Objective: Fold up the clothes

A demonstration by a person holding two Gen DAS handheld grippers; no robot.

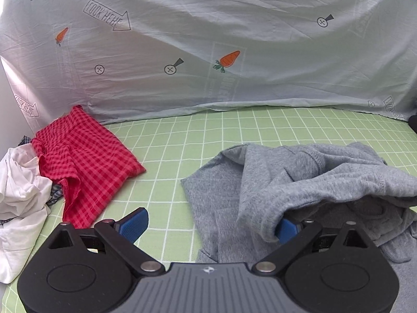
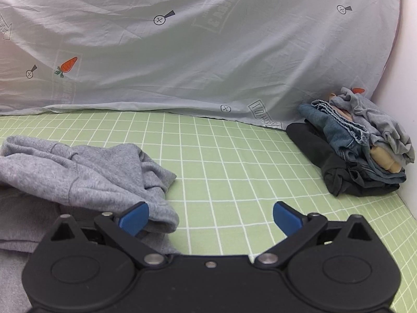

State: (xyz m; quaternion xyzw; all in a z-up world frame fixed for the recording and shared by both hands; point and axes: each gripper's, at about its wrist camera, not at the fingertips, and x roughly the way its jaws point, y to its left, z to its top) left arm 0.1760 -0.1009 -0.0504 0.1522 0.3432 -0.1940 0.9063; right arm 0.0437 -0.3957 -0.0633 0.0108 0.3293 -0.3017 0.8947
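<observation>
A crumpled grey sweatshirt lies on the green checked sheet, right of centre in the left wrist view and at the left in the right wrist view. My left gripper is open; a fold of the grey cloth drapes over its right fingertip, the left fingertip is bare. My right gripper is open, its left fingertip touching the sweatshirt's edge, its right fingertip over bare sheet.
A red checked garment and white clothes are heaped at the left. A stack of folded clothes sits at the right by a white wall. A pale carrot-print sheet hangs behind.
</observation>
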